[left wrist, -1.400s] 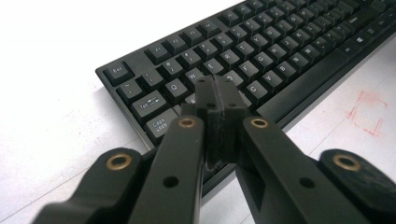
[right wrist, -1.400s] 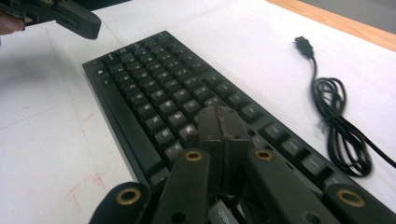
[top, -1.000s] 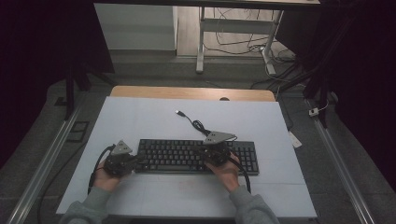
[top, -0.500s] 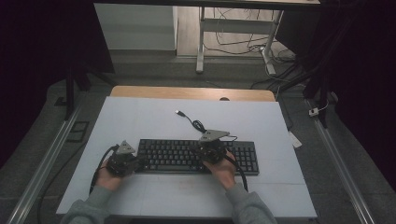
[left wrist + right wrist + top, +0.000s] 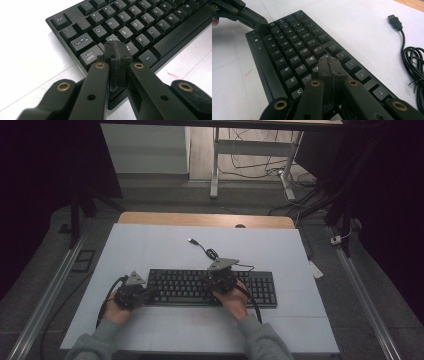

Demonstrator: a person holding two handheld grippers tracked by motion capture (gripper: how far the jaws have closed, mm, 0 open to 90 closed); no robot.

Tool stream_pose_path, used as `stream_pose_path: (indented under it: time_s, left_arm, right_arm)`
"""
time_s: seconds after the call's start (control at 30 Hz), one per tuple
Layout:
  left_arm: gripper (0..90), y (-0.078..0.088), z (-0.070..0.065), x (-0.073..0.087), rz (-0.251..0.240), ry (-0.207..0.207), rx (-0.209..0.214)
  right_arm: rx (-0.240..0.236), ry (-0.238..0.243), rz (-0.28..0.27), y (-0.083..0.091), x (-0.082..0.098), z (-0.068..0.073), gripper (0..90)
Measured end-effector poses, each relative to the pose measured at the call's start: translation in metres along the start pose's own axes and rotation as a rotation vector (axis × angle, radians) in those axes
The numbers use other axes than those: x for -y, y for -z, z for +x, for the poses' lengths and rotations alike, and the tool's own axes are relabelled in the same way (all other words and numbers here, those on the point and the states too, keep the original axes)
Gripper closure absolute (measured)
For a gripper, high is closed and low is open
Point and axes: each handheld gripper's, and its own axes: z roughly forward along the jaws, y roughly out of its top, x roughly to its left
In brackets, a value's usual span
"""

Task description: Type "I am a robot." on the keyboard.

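Black jaws pressed together with nothing between them: that is how both your grippers stand. Your left gripper (image 5: 117,51) has its closed tip down among the keys near A and Caps Lock, at the left end of the keyboard (image 5: 140,27). Your right gripper (image 5: 331,65) rests its closed tip in the middle rows, about the H and J keys; whether either tip is pressing a key down or only touching it, I cannot tell.

The keyboard lies flat on the white table (image 5: 165,245), near your edge, between your two hands.

The closed tips look broader than a single keycap, so you may well catch two keys at once. If you push at a slant, the keyboard could skid on the smooth top, since nothing holds it. A tip could also slip into a gap and lever a cap off.

Behind, the cable (image 5: 412,62) lies coiled with its plug (image 5: 393,20) loose; snagging it seems unlikely from here.
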Motion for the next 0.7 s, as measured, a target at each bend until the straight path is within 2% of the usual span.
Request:
stream_pose_path:
  time_s: [0.5, 0.7]
  left_arm:
    - [89.0, -0.002, 0.000, 0.000, 0.011, -0.007, -0.002]
    - [89.1, -0.002, -0.001, 0.001, 0.014, -0.009, -0.003]
  right_arm:
    - [-0.007, -0.002, 0.009, -0.008, -0.001, 0.001, 89.3]
    - [0.006, 0.005, 0.044, -0.014, 0.000, 0.001, 89.3]
